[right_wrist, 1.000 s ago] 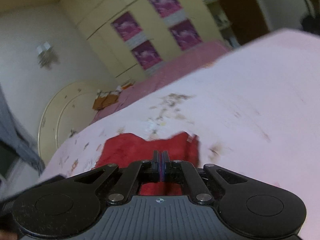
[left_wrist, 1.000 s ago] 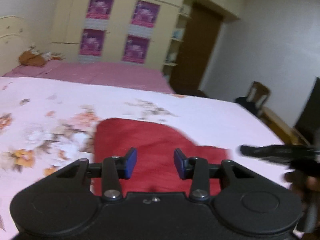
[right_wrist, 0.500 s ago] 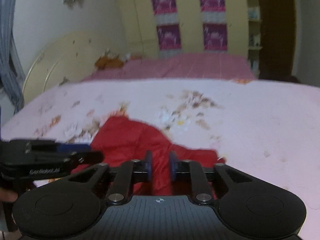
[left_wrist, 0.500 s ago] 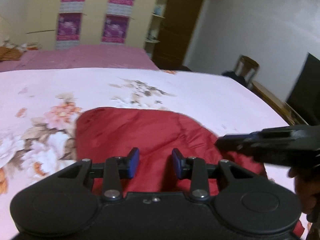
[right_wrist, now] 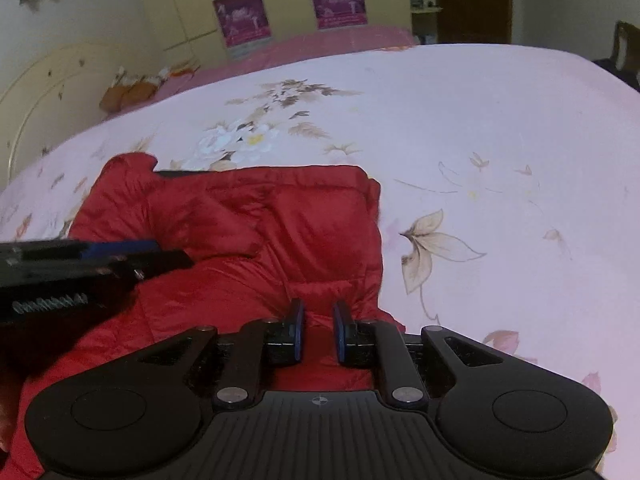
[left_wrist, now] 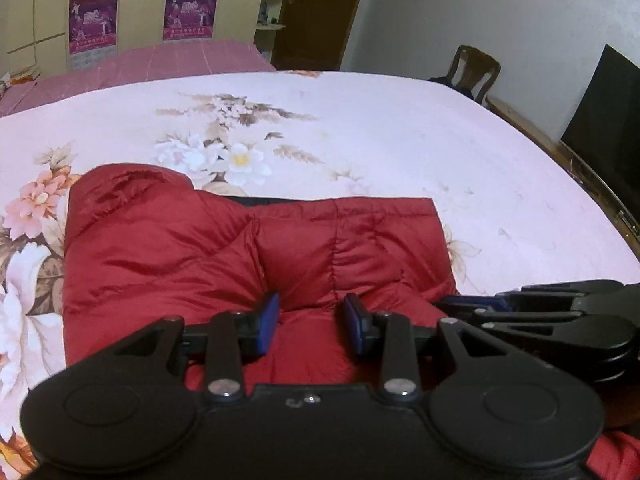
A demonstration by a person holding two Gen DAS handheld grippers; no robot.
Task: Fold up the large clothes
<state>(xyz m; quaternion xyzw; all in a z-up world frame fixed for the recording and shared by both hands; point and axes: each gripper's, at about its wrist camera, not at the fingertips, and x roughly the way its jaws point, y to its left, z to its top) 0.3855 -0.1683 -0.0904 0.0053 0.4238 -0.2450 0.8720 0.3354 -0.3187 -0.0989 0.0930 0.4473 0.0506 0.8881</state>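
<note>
While both views show red jacket (left_wrist: 224,256), television (left_wrist: 608,128) (left only).

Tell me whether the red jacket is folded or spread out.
Partly folded: the red jacket lies bunched on the bed, one part lapped over another.

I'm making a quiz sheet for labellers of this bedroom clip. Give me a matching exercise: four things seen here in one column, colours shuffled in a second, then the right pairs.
Things:
1. padded jacket
2. bedsheet
3. gripper pads
4. chair

Colours:
A. blue
B. brown wood
C. red
D. pale pink with flowers

Pairs: 1-C, 2-D, 3-A, 4-B
</note>
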